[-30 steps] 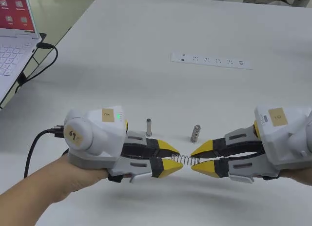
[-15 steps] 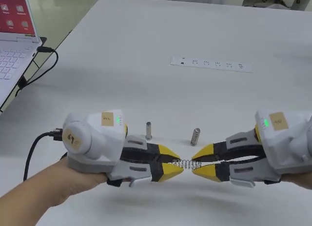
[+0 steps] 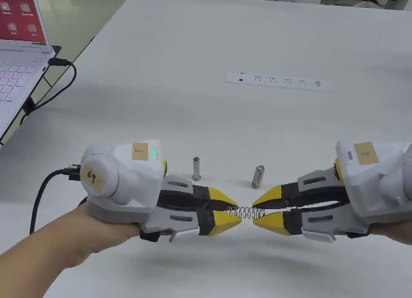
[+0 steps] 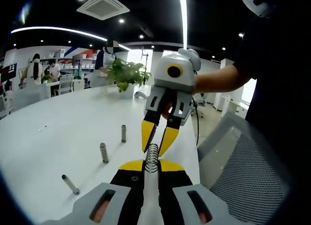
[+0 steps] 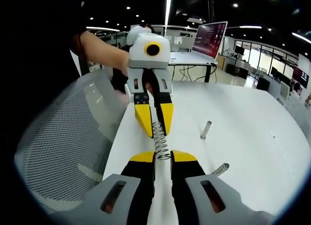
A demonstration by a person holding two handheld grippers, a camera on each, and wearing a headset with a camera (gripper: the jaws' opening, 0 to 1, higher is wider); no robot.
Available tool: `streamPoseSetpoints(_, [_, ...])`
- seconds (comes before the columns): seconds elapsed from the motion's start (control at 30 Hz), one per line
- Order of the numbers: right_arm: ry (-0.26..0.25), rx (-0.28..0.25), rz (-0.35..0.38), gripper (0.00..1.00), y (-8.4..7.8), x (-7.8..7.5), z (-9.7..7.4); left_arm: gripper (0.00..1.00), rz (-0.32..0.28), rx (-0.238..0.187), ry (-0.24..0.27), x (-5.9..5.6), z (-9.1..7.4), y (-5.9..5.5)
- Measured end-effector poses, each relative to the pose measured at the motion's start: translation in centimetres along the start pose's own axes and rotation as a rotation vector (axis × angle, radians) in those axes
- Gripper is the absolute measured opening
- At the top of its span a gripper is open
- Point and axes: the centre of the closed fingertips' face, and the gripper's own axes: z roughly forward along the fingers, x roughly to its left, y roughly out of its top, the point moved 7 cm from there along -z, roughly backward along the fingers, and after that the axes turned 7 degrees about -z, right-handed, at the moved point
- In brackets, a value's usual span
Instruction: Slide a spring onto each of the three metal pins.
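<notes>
left gripper (image 3: 237,212) + right gripper (image 3: 255,213): both pinch one spring (image 3: 247,213) tip-to-tip | guessing a re-grip to aim at the bare pin (image 3: 196,168) just beyond

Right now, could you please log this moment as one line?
left tongs: shut on spring | right tongs: shut on spring | bare pin: upright

No legible text or numbers
</notes>
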Motion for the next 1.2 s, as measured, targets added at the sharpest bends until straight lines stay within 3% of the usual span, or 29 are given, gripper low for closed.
streamPoseSetpoints(0.53, [-0.013,-0.032,0.022,0.08,0.1,-0.1,-0.5,0.02,-0.022,-0.003,0.002,0.0,-0.1,-0.1])
streamPoseSetpoints(0.77, [-0.012,-0.079,0.048,0.08,0.7,-0.2,-1.1,0.02,-0.030,-0.006,0.003,0.1,-0.1,-0.1])
streamPoseSetpoints(0.87, [-0.012,-0.126,0.085,0.09,1.2,-0.2,-1.3,0.02,-0.029,0.001,0.007,0.2,-0.1,-0.2])
streamPoseSetpoints(0.9, [-0.018,-0.185,0.121,0.09,1.9,-0.3,-1.4,0.02,-0.026,0.008,0.006,0.1,-0.1,-0.4])
streamPoseSetpoints(0.97, [-0.021,-0.241,0.158,0.09,2.6,-0.4,-1.5,0.02,-0.023,0.004,0.010,0.1,0.0,-0.3])
streamPoseSetpoints(1.07, [-0.023,-0.219,0.128,0.08,2.7,-0.2,-1.1,0.02,-0.018,0.016,0.020,0.2,0.1,-0.4])
streamPoseSetpoints(1.2, [-0.023,-0.273,0.124,0.08,3.6,0.1,-0.9,0.02,-0.014,0.022,0.012,-0.1,0.2,-0.5])
